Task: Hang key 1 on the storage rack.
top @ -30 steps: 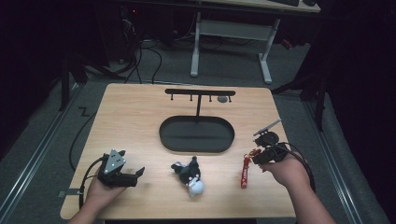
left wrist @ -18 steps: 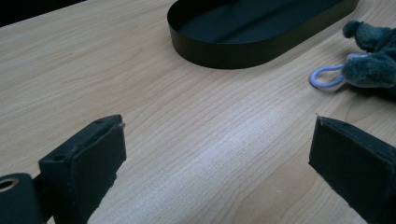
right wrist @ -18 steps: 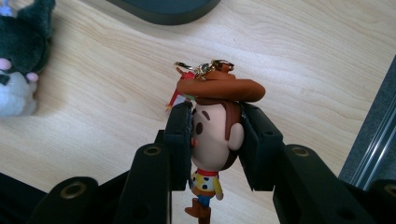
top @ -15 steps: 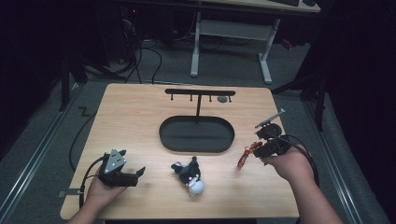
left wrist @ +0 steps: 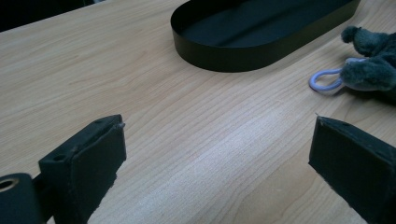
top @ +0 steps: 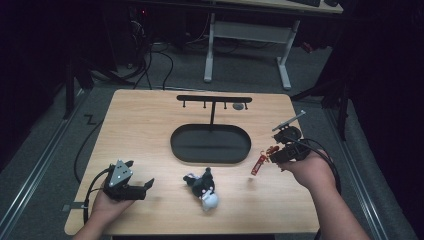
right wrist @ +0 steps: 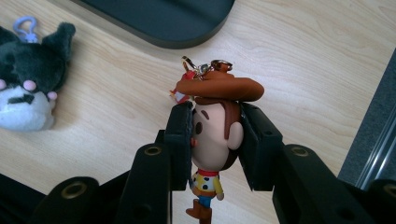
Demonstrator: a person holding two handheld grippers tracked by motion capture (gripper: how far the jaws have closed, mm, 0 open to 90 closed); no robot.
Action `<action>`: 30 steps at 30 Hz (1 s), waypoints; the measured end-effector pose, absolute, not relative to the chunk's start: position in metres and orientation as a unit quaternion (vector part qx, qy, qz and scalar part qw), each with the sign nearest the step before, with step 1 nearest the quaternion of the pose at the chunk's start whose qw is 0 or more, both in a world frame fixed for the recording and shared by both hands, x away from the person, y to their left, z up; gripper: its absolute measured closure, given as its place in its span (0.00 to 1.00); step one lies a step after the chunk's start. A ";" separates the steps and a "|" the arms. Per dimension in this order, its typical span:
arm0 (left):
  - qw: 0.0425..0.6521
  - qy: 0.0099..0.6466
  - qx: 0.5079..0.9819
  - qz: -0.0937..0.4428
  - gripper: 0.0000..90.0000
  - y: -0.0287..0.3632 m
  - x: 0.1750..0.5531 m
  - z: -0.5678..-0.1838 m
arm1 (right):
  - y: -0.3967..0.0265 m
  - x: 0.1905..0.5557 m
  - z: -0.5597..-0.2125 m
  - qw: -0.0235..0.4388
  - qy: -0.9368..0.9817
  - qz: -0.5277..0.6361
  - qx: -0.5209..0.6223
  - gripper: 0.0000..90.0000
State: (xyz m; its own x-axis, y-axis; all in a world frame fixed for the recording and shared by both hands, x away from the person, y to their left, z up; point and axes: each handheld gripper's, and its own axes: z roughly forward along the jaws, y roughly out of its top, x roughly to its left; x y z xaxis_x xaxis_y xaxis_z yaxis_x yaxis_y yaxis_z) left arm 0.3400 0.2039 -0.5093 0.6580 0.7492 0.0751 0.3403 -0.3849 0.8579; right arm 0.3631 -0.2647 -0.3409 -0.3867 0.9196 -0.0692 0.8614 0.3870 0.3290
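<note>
A cowboy figure keychain [right wrist: 212,140] with a brown hat hangs head-first between the jaws of my right gripper [right wrist: 215,128], which is shut on its head. In the high view this gripper [top: 274,156] is above the table's right side, and the figure [top: 259,164] dangles from it clear of the wood. My left gripper [top: 144,186] rests at the front left, open with nothing between its jaws [left wrist: 217,154]. A grey and white plush keychain [top: 202,187] lies at the front middle, between the two grippers.
A black oval tray [top: 210,131] sits mid-table, with a black T-shaped hook stand [top: 214,99] rising behind it. The plush [left wrist: 371,70] and its lilac clip [left wrist: 323,82] lie near the tray's rim [left wrist: 224,58]. The table's right edge is close to my right hand.
My right gripper has risen and lifted the cowboy figure off the table, where it lay a second ago. The left gripper has stayed put.
</note>
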 end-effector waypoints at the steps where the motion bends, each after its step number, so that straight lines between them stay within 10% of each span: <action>1: 0.437 0.341 0.799 0.234 0.05 0.204 0.340 -0.509 | -0.265 0.364 -0.340 0.119 0.823 0.123 0.542 0.75; 30: 0.435 0.343 0.800 0.233 0.05 0.205 0.342 -0.510 | -0.247 0.401 -0.311 0.137 0.822 0.147 0.533 0.75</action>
